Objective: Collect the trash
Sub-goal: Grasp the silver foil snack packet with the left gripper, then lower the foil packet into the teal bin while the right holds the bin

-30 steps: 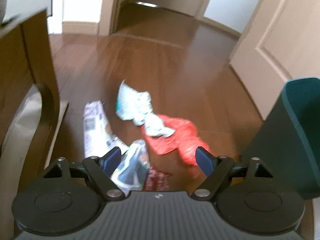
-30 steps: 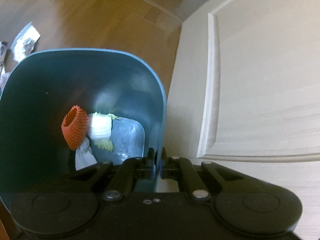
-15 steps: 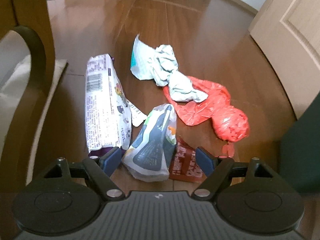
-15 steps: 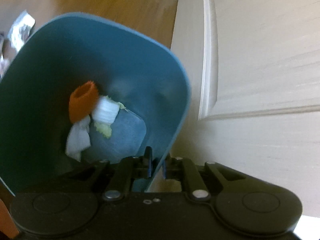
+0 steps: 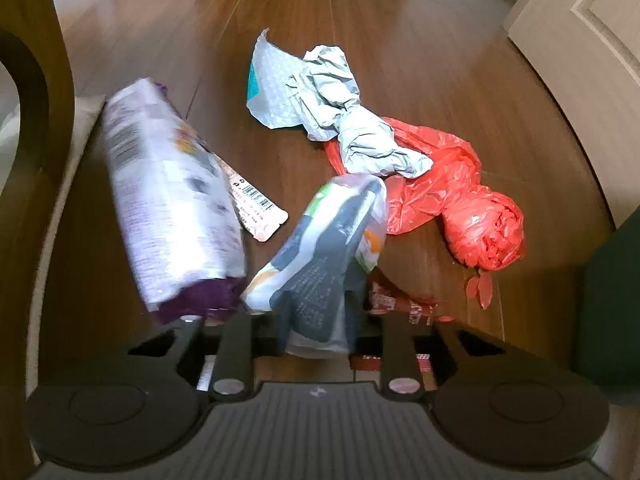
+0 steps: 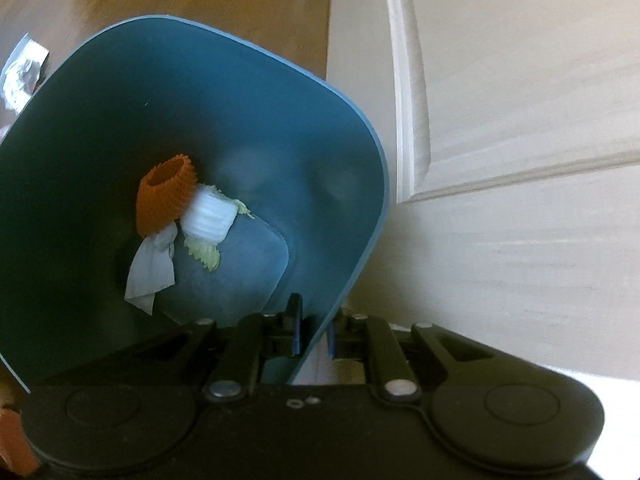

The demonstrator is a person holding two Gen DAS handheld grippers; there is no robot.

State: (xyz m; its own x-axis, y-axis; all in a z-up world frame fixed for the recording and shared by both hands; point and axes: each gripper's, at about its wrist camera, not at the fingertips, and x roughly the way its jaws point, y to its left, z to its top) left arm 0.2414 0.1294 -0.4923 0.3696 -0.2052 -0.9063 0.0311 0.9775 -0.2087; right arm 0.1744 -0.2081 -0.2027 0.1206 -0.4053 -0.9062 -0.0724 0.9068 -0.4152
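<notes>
Trash lies on the wooden floor in the left wrist view. My left gripper (image 5: 318, 332) is shut on a grey and white snack wrapper (image 5: 324, 256) and holds its near end. Beside it lie a purple and white package (image 5: 168, 204), a crumpled grey bag (image 5: 320, 96), a red plastic bag (image 5: 452, 196) and a dark red wrapper (image 5: 394, 302). In the right wrist view my right gripper (image 6: 312, 334) is shut on the rim of a tilted teal trash bin (image 6: 344, 120). Inside the bin are an orange foam net (image 6: 164, 196), a white piece (image 6: 208, 218) and a tissue (image 6: 150, 268).
A wooden chair (image 5: 36, 80) with a cushion stands at the left. A cream panelled door (image 6: 500, 120) is right behind the bin and shows at the right of the left wrist view (image 5: 580, 24). The bin's dark side (image 5: 608, 300) is at the right edge.
My left gripper moved down onto the trash pile and closed on the grey and white wrapper. The right gripper tilted the bin further over, toward the trash.
</notes>
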